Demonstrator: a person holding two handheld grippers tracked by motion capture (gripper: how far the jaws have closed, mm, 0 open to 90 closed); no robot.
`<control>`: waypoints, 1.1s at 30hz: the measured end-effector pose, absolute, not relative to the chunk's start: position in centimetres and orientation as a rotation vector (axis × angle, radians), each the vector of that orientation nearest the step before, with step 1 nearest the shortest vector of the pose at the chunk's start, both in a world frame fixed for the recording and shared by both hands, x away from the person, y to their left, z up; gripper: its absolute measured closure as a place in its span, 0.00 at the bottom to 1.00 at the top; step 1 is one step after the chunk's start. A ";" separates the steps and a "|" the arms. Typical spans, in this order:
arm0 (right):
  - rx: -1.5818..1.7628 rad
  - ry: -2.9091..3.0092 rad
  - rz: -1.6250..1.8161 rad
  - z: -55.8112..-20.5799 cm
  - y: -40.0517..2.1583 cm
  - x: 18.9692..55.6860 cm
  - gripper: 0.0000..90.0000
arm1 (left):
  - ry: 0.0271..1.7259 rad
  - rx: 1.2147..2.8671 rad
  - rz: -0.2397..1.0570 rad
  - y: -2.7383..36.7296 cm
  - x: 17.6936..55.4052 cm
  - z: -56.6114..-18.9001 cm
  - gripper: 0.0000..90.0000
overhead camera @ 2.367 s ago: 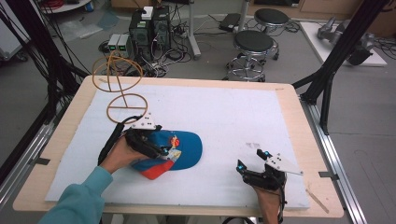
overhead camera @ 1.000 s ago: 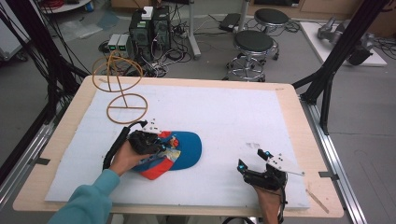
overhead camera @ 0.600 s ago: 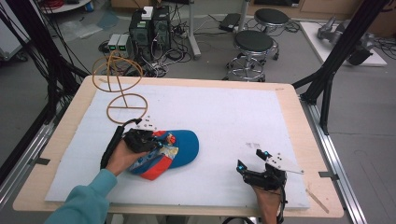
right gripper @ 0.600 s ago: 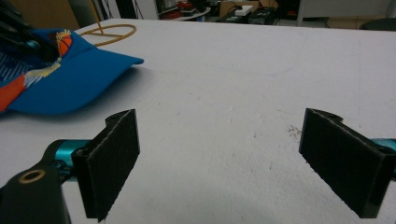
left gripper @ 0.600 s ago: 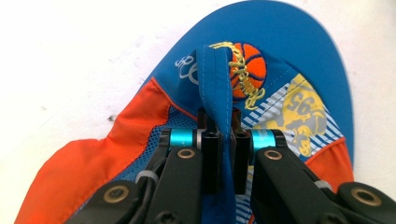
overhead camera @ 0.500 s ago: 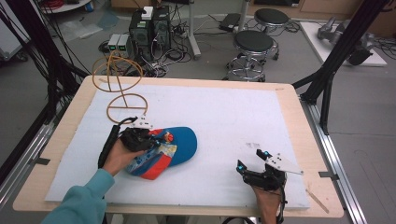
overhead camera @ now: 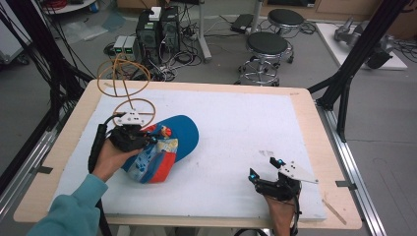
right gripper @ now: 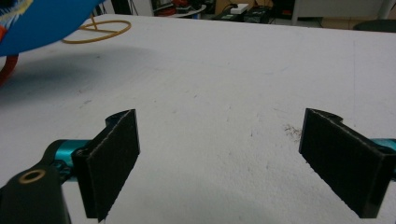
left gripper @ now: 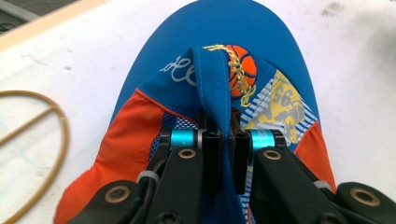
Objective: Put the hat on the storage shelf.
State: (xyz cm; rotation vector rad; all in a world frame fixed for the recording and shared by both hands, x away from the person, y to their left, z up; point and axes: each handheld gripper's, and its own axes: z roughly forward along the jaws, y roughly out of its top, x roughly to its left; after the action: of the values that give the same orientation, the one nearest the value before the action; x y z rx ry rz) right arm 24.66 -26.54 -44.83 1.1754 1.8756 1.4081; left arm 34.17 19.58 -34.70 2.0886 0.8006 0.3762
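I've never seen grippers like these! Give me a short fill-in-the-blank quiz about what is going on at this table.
1. The left gripper pinches a fold of the ____ .
2. The cap's brim is coloured ____ .
3. The right gripper's jaws stand ____ with nothing between them.
4. The tan wire stand sits on the table's far ____ corner.

Missing words: cap; blue; open; left

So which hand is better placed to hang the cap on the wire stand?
Left, probably. The left gripper is already shut on the cap, right beside the wire stand. The right gripper rests open at the near edge, far from both.
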 end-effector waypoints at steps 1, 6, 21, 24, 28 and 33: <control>1.175 1.876 1.409 -44.8 -26.5 24.7 0.13 | 0.809 2.076 0.379 19.9 34.2 -34.3 0.97; 1.178 1.877 1.405 -44.8 -26.5 24.6 0.13 | 0.832 2.038 0.409 21.3 34.1 -32.5 0.97; 1.185 1.881 1.402 -44.8 -26.4 24.6 0.13 | 0.895 1.914 0.507 25.1 34.0 -29.0 0.97; 1.181 1.884 1.396 -44.8 -26.4 24.7 0.13 | 0.902 1.885 0.518 25.7 33.9 -28.5 0.97; 1.179 1.883 1.392 -44.8 -26.4 24.7 0.13 | 0.908 1.863 0.532 26.4 33.7 -27.9 0.97; 1.176 1.885 1.392 -44.8 -26.4 24.7 0.13 | 0.889 1.824 0.547 26.9 33.2 -27.1 0.97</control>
State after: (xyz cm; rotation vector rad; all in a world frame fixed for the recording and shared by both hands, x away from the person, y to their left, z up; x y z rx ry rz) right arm 24.73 -26.44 -44.83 1.1756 1.8847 1.3919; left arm 33.19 26.90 -27.09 1.8238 0.8891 0.5466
